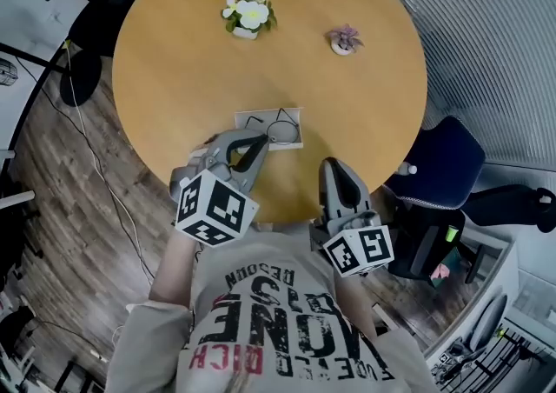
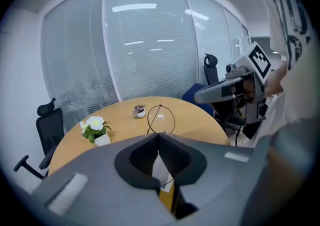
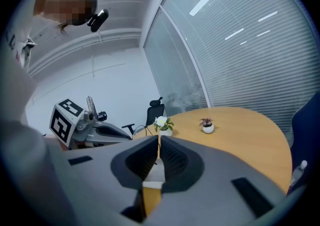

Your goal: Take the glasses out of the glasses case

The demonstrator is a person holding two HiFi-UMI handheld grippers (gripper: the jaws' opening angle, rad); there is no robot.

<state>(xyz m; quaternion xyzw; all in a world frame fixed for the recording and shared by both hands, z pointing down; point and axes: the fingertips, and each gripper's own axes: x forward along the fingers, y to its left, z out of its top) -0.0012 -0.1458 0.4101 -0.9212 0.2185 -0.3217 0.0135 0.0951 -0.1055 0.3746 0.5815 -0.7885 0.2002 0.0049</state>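
Your left gripper (image 2: 159, 134) has its jaws closed on the glasses (image 2: 161, 119), pinching the thin wire frame; one round lens stands up above the jaw tips; in the head view the glasses show over the pale glasses case (image 1: 246, 120), which lies flat on the round wooden table (image 1: 261, 69) near the edge closest to you; whether the frame touches the case cannot be told. Your right gripper (image 3: 159, 140) has its jaws together with nothing between them, and it hovers by the table's near edge, apart from the case. A white flower pot (image 1: 248, 17) and a small potted plant (image 1: 345, 39) stand on the far side.
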